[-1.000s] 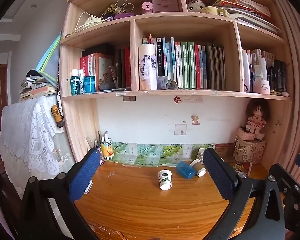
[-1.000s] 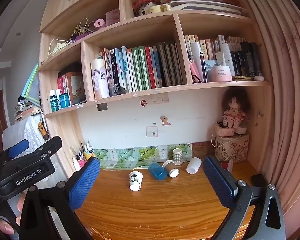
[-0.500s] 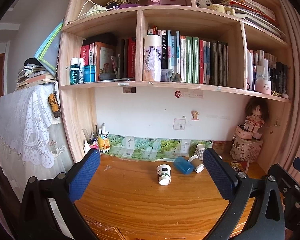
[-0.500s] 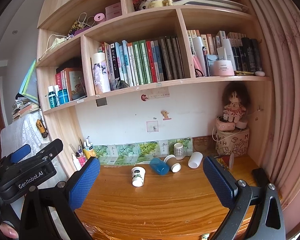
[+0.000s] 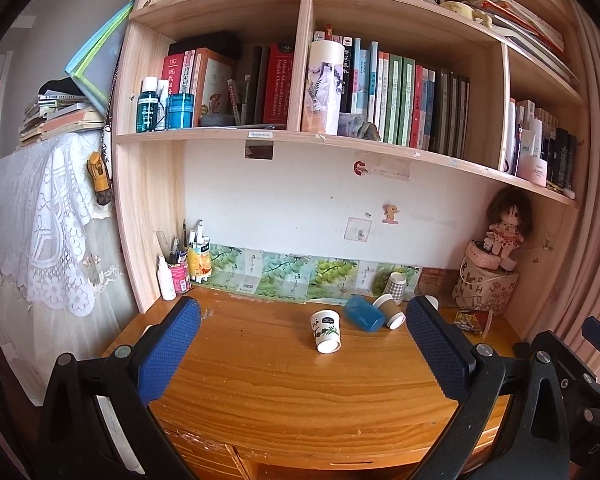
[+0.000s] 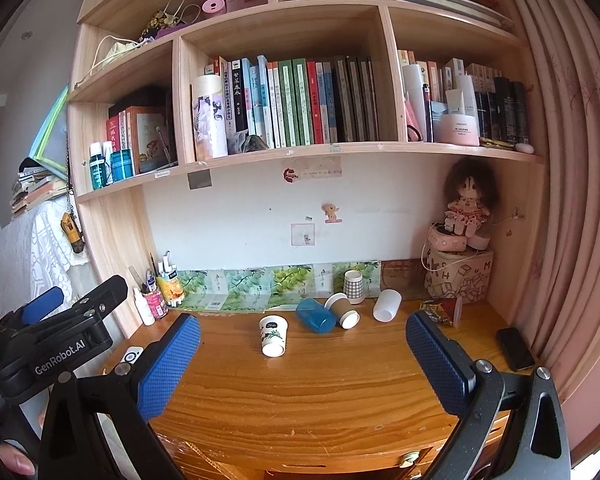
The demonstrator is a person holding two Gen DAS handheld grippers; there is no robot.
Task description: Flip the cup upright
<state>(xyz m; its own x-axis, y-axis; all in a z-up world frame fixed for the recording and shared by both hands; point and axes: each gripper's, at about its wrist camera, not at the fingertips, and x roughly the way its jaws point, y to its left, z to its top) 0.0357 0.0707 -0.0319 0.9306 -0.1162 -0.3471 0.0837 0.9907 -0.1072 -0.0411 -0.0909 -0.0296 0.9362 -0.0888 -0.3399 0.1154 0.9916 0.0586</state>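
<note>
Several cups lie on their sides on the wooden desk [image 5: 300, 392]: a white paper cup with a leaf print [image 5: 326, 331] [image 6: 274, 336], a blue plastic cup [image 5: 364, 318] [image 6: 315, 315], a brown paper cup [image 5: 390, 311] [image 6: 342, 311] and a plain white cup [image 6: 387, 305]. A checked cup [image 5: 396, 288] [image 6: 353, 287] stands upside down near the wall. My left gripper [image 5: 300, 352] is open and empty, held back over the desk's front edge. My right gripper [image 6: 302, 360] is open and empty too, well short of the cups.
A pen holder and bottles [image 5: 178, 272] stand at the desk's back left. A doll on a box [image 6: 460, 264] sits at the back right, with a black phone [image 6: 515, 349] and a snack packet [image 6: 440, 308] near it. Bookshelves overhang the desk.
Both views have tilted down and drawn nearer to the desk, so the cups sit higher and larger in frame. No cup has moved. Both grippers stay open.
</note>
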